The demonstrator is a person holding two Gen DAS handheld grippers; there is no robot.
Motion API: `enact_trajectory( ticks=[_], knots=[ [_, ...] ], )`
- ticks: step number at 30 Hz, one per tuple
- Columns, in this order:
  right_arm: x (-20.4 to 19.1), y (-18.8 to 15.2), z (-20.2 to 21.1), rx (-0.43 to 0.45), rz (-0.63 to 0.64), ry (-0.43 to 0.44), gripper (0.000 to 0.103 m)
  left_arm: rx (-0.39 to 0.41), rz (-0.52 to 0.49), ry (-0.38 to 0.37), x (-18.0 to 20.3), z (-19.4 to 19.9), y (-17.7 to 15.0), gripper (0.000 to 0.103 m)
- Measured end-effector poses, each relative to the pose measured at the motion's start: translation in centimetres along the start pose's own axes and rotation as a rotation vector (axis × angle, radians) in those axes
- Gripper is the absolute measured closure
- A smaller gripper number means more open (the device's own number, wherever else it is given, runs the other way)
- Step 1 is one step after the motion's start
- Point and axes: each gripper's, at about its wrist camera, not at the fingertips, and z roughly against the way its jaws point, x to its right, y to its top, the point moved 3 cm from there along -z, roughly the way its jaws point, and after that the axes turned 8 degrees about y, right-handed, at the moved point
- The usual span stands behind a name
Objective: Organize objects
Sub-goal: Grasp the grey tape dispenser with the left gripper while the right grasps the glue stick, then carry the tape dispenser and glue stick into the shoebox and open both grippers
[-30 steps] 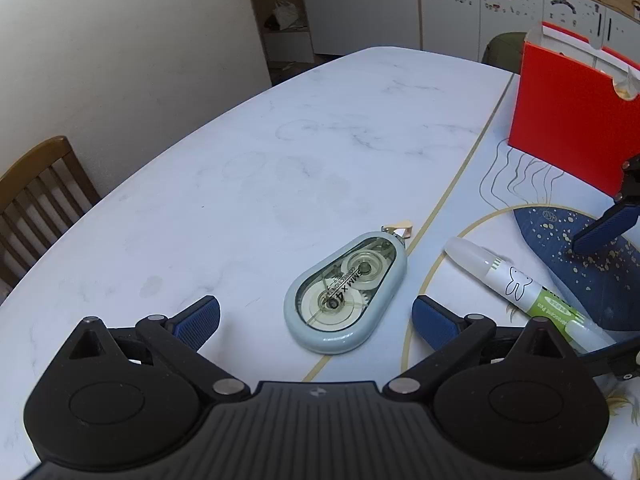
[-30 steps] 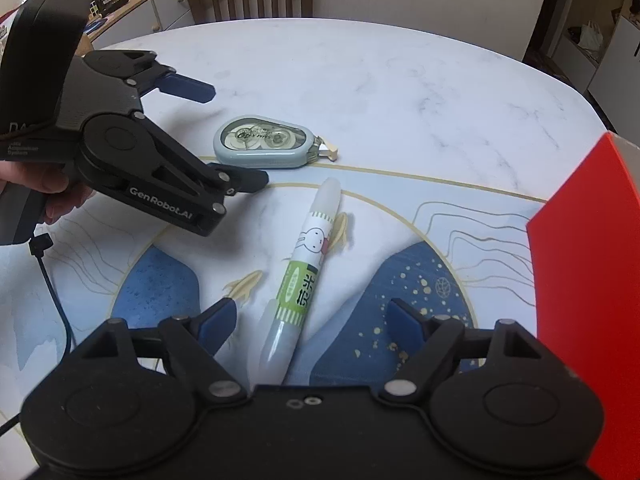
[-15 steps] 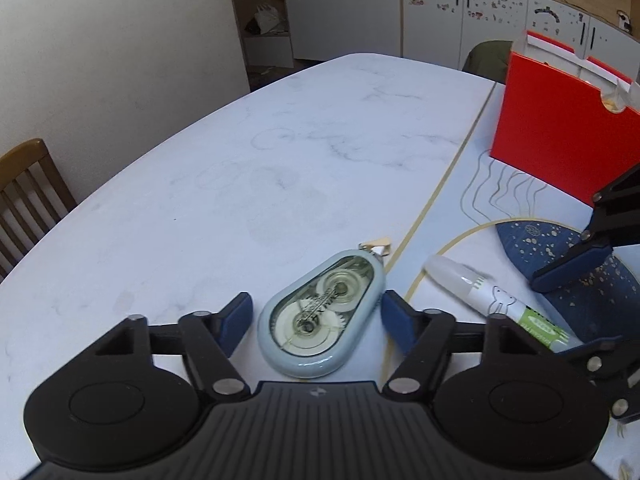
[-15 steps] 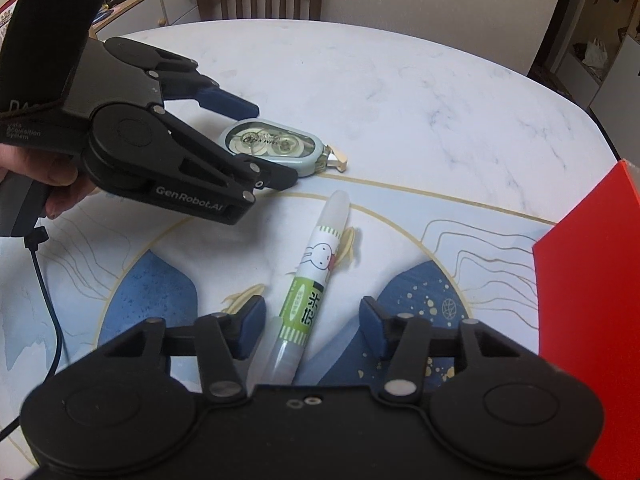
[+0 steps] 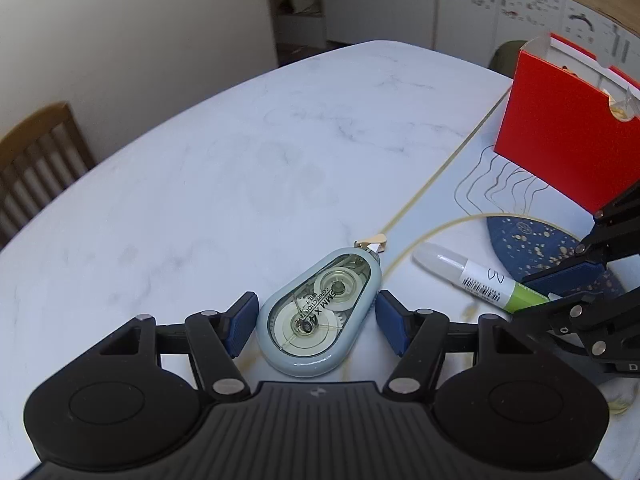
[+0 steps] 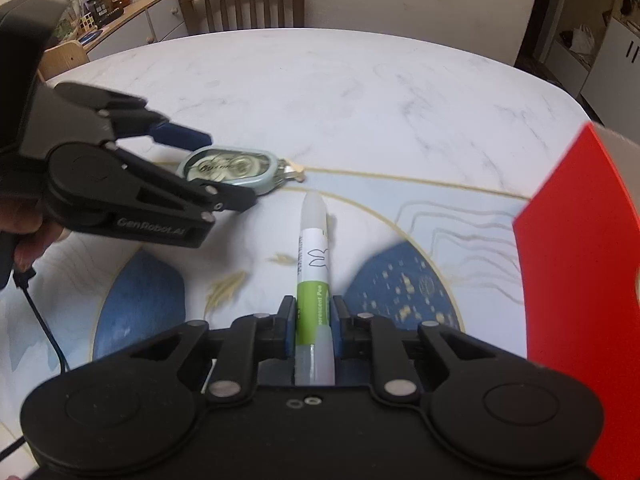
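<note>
On the white marble-patterned table (image 5: 224, 184) lies a pale blue, teardrop-shaped correction tape dispenser with a clear window (image 5: 320, 322), flat on its side with its small beige tip pointing away toward a thin gold line in the tabletop. The left gripper (image 5: 314, 322) sits low over it, its blue-padded fingers (image 5: 240, 322) spread apart on either side of the dispenser's wide end, close to the shell but not pressing it as far as I can see. Just to the right of the dispenser, on the blue-and-gold printed part of the table, is a white and green highlighter pen with a frosted cap (image 6: 314, 264). The right gripper (image 6: 314, 326) has its jaws closed onto the green section of that pen, the capped end sticking out forward toward the dispenser. Farther right of the dispenser, well apart from it, stands an upright red cardboard box with an open top (image 5: 560, 140). A wooden slat-back chair (image 6: 242, 2) stands at the table's far edge.
</note>
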Motion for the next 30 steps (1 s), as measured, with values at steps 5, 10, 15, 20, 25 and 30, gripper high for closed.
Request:
enact_trajectory(
  ticks=[5, 10, 15, 20, 25, 30],
  knots=[
    [0.5, -1.7, 1.1, -0.007, -0.024, 0.022, 0.086, -0.017, 0.038, 0.0, 1.9, 1.8, -1.5, 0.039],
    [0.6, -3.7, 2.2, -0.009, -0.049, 0.034, 0.086, -0.03, 0.118, 0.012, 3.7, 3.8, -3.1, 0.039],
    [0.5, -5.8, 3.8, -0.002, -0.084, 0.056, 0.086, -0.034, 0.207, 0.02, 5.2, 5.9, -4.5, 0.039],
    [0.5, -7.0, 5.8, 0.013, -0.103, 0.089, 0.086, -0.028, 0.286, 0.02, 6.4, 8.0, -5.2, 0.039],
    [0.8, -7.6, 8.5, 0.048, -0.104, 0.126, 0.086, -0.013, 0.356, 0.016, 7.2, 10.5, -5.2, 0.039],
    [1.3, -8.1, 11.1, 0.07, -0.089, 0.148, 0.086, 0.01, 0.398, 0.022, 8.4, 12.9, -4.6, 0.04]
  ],
)
